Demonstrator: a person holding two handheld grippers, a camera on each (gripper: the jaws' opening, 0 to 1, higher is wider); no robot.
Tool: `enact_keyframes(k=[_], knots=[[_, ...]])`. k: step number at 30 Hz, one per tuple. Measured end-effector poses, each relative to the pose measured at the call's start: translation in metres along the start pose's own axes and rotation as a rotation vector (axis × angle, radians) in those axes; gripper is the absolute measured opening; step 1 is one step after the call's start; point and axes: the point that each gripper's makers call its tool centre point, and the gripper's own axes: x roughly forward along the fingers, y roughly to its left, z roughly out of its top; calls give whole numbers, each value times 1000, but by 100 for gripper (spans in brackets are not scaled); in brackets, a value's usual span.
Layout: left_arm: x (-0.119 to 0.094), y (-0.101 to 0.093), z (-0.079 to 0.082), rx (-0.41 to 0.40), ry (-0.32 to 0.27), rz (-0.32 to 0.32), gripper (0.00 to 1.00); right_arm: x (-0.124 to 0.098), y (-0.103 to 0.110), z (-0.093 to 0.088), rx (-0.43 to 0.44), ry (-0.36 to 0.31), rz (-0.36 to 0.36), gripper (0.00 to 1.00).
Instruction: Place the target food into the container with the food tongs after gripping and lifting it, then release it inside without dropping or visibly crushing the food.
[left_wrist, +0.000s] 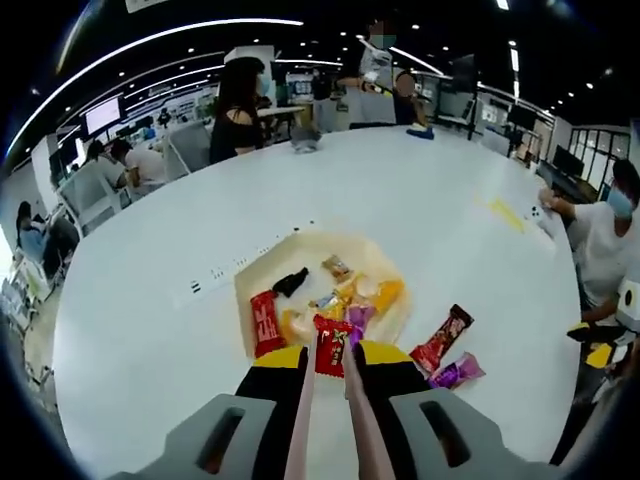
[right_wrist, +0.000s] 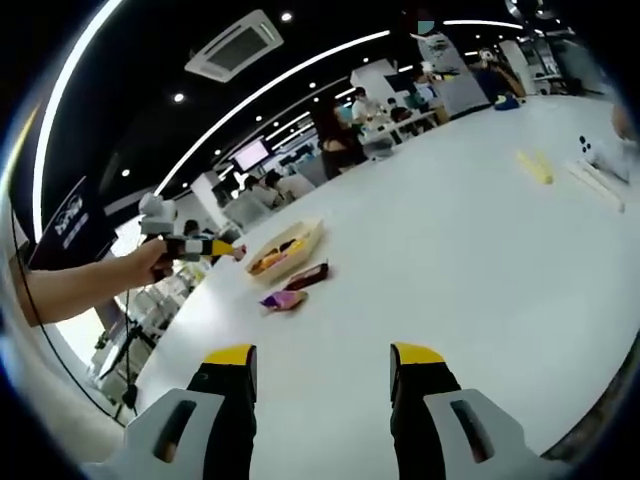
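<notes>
My left gripper (left_wrist: 331, 364) is shut on a pair of pink food tongs (left_wrist: 300, 425). The tongs' tips pinch a small red snack packet (left_wrist: 330, 345) at the near edge of the cream container (left_wrist: 256, 272). Inside the container lie a red packet (left_wrist: 265, 325), a black piece (left_wrist: 291, 282) and several yellow and orange snacks (left_wrist: 372, 292). My right gripper (right_wrist: 323, 358) is open with nothing between its jaws, well away from the container (right_wrist: 300, 228). In the right gripper view a hand holds the left gripper (right_wrist: 185, 246) by the container.
A dark red packet (left_wrist: 441, 340) and a purple packet (left_wrist: 457, 371) lie on the white table (left_wrist: 420, 210) right of the container; both packets (right_wrist: 307, 274) (right_wrist: 284, 299) show in the right gripper view. A yellow object (right_wrist: 535, 165) lies far across. People sit around the table's edge.
</notes>
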Motion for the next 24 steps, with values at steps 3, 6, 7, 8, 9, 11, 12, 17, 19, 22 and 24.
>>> enact_keyframes(k=[3,6,7,8,9,11,12,17,19,22,24], knots=[[7,2,2,7,4,-3,16,-1,-3,-1,8,1,-13,53],[14,4,3,13,9,-7,16,-2,-5,-2,12,3,-21,53],[16,5,5,14,11,-10,16,-2,-6,-2,13,4,-22,53],[18,5,6,16,8,-9,16,-2,-7,-3,15,5,-25,53],[20,7,8,18,10,-10,16,-2,-8,-3,17,6,-28,53],[24,9,13,22,5,-10,16,-2,-8,-3,20,6,-31,53],[26,10,14,24,6,-11,16,-2,-8,-3,22,6,-32,53],[39,12,23,45,8,-22,17,-1,-10,-4,28,7,-35,53],[44,13,24,56,14,-26,17,0,-10,-5,30,8,-37,53],[51,13,28,80,22,-30,17,-1,-13,-5,35,6,-43,53],[58,15,32,90,25,-32,17,-2,-16,-5,42,5,-53,53]])
